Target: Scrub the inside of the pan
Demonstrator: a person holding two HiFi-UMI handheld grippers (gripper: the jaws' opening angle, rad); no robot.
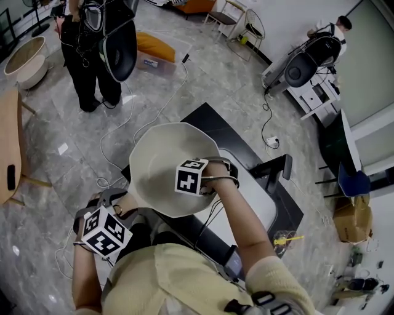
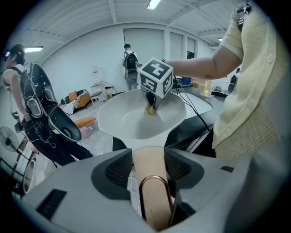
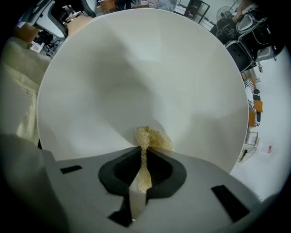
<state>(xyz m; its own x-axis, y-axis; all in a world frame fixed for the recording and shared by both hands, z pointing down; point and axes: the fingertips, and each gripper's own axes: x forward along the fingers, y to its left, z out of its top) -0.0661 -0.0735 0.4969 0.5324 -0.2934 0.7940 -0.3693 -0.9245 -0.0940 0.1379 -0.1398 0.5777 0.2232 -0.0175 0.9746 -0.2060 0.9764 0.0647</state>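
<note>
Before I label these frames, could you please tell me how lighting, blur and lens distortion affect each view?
Head view: even indoor light, strong bending toward the edges, the pan sharp. Left gripper view: dark corners, a bright ceiling lamp, the pan handle close and soft. Right gripper view: dark corners, the pale pan fills the frame under soft shadows, the scrub pad clear.
</note>
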